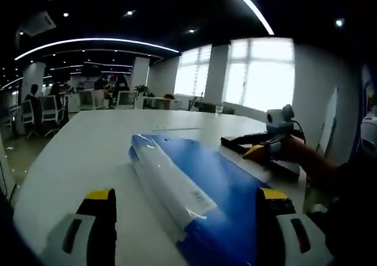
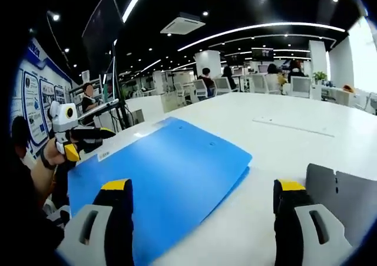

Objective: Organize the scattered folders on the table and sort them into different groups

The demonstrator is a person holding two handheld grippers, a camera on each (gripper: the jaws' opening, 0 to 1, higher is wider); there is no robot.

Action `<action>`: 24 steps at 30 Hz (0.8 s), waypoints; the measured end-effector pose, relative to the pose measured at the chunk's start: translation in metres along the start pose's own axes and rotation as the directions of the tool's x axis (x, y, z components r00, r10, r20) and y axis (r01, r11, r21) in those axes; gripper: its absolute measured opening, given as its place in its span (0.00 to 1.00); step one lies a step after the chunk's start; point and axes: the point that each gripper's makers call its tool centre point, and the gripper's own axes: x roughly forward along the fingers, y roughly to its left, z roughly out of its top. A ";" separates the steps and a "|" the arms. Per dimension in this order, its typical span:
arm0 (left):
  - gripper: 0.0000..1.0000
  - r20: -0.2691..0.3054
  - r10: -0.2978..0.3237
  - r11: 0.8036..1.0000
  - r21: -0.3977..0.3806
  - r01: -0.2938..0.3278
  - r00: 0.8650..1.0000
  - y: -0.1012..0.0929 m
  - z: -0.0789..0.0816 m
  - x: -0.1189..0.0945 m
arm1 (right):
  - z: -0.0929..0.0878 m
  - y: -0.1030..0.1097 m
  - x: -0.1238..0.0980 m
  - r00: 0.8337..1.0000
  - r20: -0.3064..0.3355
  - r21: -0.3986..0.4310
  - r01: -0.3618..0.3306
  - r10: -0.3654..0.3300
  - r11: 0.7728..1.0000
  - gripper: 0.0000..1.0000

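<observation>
Spreading wide and gripping nothing, the fingers of the left gripper [image 1: 185, 219] framed the near end of the blue folder [image 1: 200, 189], probably lined up to take hold of it. The right gripper [image 2: 200, 210] was likewise released, its yellow-tipped fingers [image 2: 116, 186] parted above that folder's flat cover, which lay closed on the white worktop [image 2: 283, 142]. A grey folder [image 2: 344, 198] rested just beside the right finger, and a dark folder [image 1: 253, 141] lay farther off, seemingly waiting to be grouped.
</observation>
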 end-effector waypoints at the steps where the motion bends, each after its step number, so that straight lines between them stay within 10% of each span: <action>1: 0.99 0.007 0.001 1.000 0.006 -0.001 1.000 0.000 0.002 0.000 | 0.003 -0.003 -0.004 1.000 0.013 0.014 0.010 -0.010 1.000 0.98; 24: 0.99 0.131 -0.048 0.998 0.044 0.043 0.990 -0.006 0.045 -0.005 | 0.044 -0.040 -0.089 0.965 0.236 0.046 0.107 -0.115 0.993 0.98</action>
